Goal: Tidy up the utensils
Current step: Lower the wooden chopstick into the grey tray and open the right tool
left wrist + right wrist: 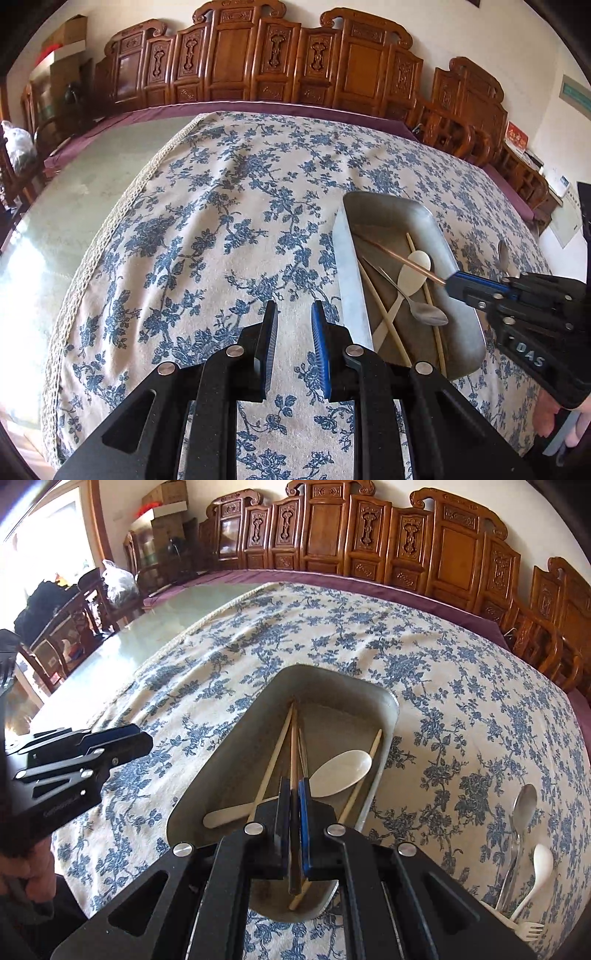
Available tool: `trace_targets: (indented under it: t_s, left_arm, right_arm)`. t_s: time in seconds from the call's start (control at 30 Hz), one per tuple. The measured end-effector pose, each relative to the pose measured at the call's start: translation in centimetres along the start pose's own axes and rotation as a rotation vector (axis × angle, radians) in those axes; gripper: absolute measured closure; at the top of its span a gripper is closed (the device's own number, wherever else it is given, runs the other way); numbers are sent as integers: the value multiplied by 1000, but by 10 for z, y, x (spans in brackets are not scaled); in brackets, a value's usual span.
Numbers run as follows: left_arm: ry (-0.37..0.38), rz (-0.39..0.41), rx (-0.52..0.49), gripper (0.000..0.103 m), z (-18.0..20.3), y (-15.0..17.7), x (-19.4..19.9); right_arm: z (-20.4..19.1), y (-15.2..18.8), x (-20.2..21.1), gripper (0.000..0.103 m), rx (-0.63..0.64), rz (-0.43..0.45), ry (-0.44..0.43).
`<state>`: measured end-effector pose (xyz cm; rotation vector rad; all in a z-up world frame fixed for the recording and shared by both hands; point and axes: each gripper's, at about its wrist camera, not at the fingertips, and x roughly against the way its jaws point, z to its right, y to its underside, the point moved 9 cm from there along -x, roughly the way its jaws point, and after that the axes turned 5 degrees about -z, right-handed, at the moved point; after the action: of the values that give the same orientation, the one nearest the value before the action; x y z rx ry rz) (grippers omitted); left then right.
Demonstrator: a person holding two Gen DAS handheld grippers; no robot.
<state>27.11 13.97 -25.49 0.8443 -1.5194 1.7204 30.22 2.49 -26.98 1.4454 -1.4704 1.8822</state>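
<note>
The right gripper (pixel 291 801) is clamped on a dark chopstick (pixel 399 257) slanting over the metal tray (pixel 384 206), where chopsticks and spoons already lie. Lower its far tip to the tray floor alongside the pale chopsticks (pixel 275 753) before letting go. The left gripper (pixel 293 325), left of the tray, has its fingers slightly apart around nothing.

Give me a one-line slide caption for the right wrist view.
Right gripper holds a dark chopstick over the metal tray, with utensils already inside.

A home dining room: carved wooden chairs (pixel 236 62) line a long table (pixel 92 192) under a floral tablecloth (pixel 221 206).
</note>
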Motion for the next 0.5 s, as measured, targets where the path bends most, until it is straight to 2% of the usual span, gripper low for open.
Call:
trace_targets:
  t_s: [0.23, 0.5]
  left_arm:
    - [-6, 8, -30, 86, 11, 2, 2]
    - [-8, 29, -56, 86, 27, -1, 14]
  right_arm:
    - [-3, 8, -11, 96, -57, -32, -103]
    - [8, 13, 13, 96, -39, 2, -136]
